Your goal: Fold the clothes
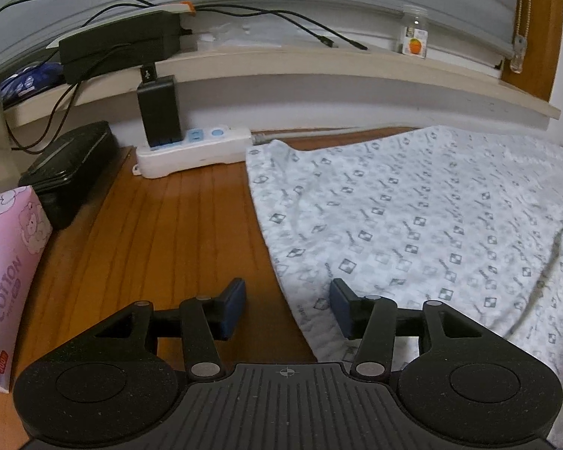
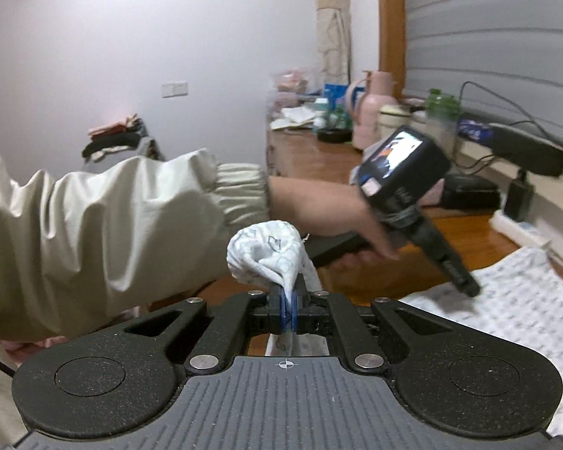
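Left wrist view. Item: white thin cotton garment with a small grey diamond print [image 1: 431, 225], spread flat over the brown wooden bench [image 1: 169, 232], filling the frame from 1 to 5 o'clock, its left hem running diagonally from 12 toward 6. Left gripper [image 1: 287, 305]: jaws apart, nothing between the blue pads; one pad over bare wood, the other over the cloth edge, contact not clear. Bystanders: white power strip with blue sockets [image 1: 195, 150] at 11 o'clock, just beside the garment's far corner; black rectangular case [image 1: 71, 168] and pink tissue pack marked COTTON [image 1: 7, 262] at 9 o'clock, apart from the cloth

Right wrist view. Right gripper [image 2: 289, 309]: pressed together on a bunched corner of the same garment [image 2: 266, 255], which puffs out above the pads at 12 o'clock. More cloth lies flat on the bench at 4 o'clock. A person's cream-sleeved arm [image 2: 112, 217] crosses from 9 o'clock, its hand on the black handle of the other gripper

Handling, as judged: light, limp, no stiffness; sags and creases wherever unsupported; not fragile; woven surface grips well on rubber pads. Best taken at corners or along a hem, both layers pinched, and lifted with two holds kept level so the fold line falls straight. Cloth near the power strip may snag if dragged that way
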The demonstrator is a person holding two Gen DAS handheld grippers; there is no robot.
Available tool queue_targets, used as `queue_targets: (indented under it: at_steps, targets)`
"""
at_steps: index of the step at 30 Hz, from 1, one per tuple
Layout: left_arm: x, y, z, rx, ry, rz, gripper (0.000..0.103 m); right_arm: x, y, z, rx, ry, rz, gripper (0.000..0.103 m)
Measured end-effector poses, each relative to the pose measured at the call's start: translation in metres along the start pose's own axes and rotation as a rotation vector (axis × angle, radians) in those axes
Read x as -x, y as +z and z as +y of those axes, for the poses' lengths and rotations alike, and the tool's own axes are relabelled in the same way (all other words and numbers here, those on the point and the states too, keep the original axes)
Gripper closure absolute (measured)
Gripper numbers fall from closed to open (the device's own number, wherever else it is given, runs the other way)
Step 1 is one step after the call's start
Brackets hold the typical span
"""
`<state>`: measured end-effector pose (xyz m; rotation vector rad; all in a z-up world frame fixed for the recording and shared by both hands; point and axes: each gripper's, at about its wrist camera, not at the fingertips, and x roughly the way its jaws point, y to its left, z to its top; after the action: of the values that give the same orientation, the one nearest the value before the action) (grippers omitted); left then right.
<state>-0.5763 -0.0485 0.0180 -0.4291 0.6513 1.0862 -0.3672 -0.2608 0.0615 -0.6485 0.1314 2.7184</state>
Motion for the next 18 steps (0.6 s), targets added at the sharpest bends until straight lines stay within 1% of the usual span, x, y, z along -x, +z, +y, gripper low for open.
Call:
queue_targets:
  at_steps: [7,12,16,18]
  targets:
    - [-0.001,0.001,0.001,0.009,0.002,-0.001,0.048,0.013,0.003,-0.017,0.023,-0.064,-0.012,0.098]
    - [-0.002,0.001,0.001,0.018,-0.001,0.0,0.048,0.013,0.007,-0.031,0.06,-0.108,-0.001,0.098]
    - [0.0,0.004,0.01,0.086,-0.001,-0.004,0.048,0.012,0.02,-0.058,0.133,-0.194,0.03,0.098]
    - [0.005,0.005,0.016,0.132,0.011,-0.034,0.05,0.012,0.031,-0.078,0.181,-0.25,0.048,0.098]
